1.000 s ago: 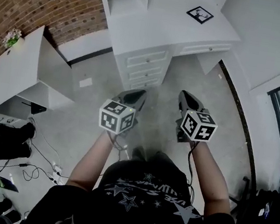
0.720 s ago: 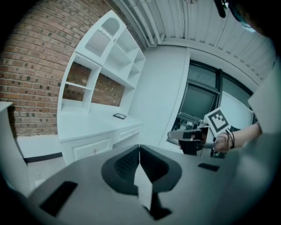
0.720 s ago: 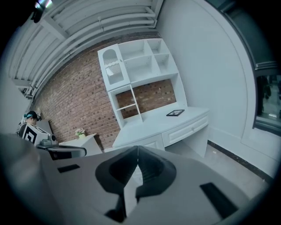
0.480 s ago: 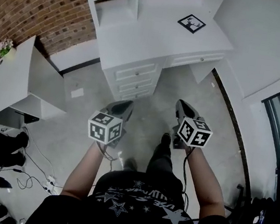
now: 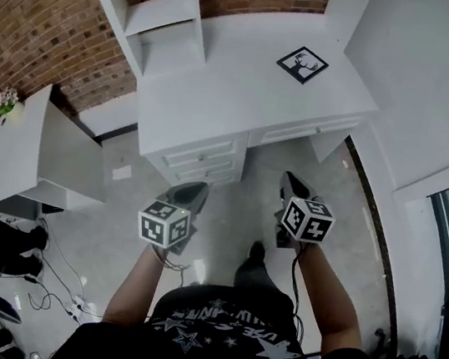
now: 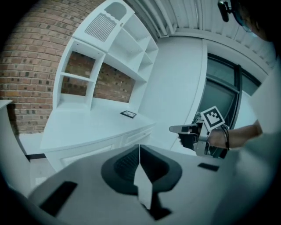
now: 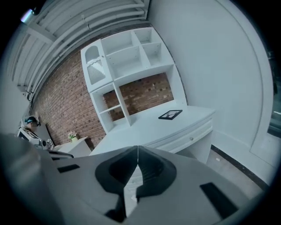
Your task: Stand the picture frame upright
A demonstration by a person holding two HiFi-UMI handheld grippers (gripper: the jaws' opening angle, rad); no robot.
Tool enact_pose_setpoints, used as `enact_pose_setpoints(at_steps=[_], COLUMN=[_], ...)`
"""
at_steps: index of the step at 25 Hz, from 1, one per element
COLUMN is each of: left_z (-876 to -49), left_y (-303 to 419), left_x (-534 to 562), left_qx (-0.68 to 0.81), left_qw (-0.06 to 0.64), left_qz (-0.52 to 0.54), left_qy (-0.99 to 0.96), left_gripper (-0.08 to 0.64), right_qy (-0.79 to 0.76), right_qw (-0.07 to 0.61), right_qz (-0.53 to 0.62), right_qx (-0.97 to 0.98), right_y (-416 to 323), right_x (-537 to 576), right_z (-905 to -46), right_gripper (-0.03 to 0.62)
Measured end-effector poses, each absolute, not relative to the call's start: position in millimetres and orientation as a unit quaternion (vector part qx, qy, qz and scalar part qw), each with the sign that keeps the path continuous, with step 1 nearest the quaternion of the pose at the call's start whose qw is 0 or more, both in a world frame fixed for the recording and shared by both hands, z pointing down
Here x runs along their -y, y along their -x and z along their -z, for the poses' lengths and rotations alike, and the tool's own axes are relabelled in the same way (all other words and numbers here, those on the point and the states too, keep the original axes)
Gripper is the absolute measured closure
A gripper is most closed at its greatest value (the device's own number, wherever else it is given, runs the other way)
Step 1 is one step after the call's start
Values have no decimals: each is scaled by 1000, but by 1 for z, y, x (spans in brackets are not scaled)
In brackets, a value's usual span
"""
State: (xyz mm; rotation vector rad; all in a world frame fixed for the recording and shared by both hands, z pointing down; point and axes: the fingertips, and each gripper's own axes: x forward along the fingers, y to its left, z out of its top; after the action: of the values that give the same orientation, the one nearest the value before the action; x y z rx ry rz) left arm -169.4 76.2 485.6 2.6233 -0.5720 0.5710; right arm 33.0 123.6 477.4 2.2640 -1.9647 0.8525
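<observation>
A black picture frame with a deer print lies flat on the far right part of the white desk. It also shows small as the frame in the left gripper view and as the frame in the right gripper view. My left gripper and right gripper hang over the floor in front of the desk, well short of the frame. Both are shut, jaws touching, with nothing held. From the left gripper view, the right gripper shows off to the right.
A white shelf unit stands on the desk's left part against the brick wall. Drawers face me under the desk. A second white table with a small flower pot stands left. Cables lie on the floor; a white wall runs along the right.
The desk and frame have come closer and lower in the head view as I walked forward. Both grippers moved toward the desk, still shut and empty.
</observation>
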Motion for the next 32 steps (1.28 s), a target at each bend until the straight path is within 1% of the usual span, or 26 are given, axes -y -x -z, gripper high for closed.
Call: enact_pose_setpoints(at_steps=[5,9,14,18,23,26,32], left_z=[-496,-504,-505,-499,-508,-523,-530], left_y=[118,71,24,6,-2,-12,-41], left_x=[-53,-38,-18,0,23,39,100], left_qx=[222,225,244,278,275,258,248], left_qw=[202,203,179,170,109,112,127], left_qz=[-221,-231,-241,-229,-276,-292,-290], left_qy=[-928,-925,-922,-917,-914,-914,-916], left_gripper=[543,543,543,543,543,543,543], right_qy=[-710,-700,-690,-689,-693,-696,-713], right_qw=[18,9,9,5,11,17,41], right_qz=[-284,-296,-310,-314,-315,-325,-325], right_qx=[644,650,653,653,649,640,619], right_y=[-93,-133,-175,-190,-196,-204,-238], right_x=[-90,-71,-45,-21,3,16,65], right_z=[-490,-503,-515,-517,-523,-530,-530], right_gripper=[578,578,578,578,578,578,578])
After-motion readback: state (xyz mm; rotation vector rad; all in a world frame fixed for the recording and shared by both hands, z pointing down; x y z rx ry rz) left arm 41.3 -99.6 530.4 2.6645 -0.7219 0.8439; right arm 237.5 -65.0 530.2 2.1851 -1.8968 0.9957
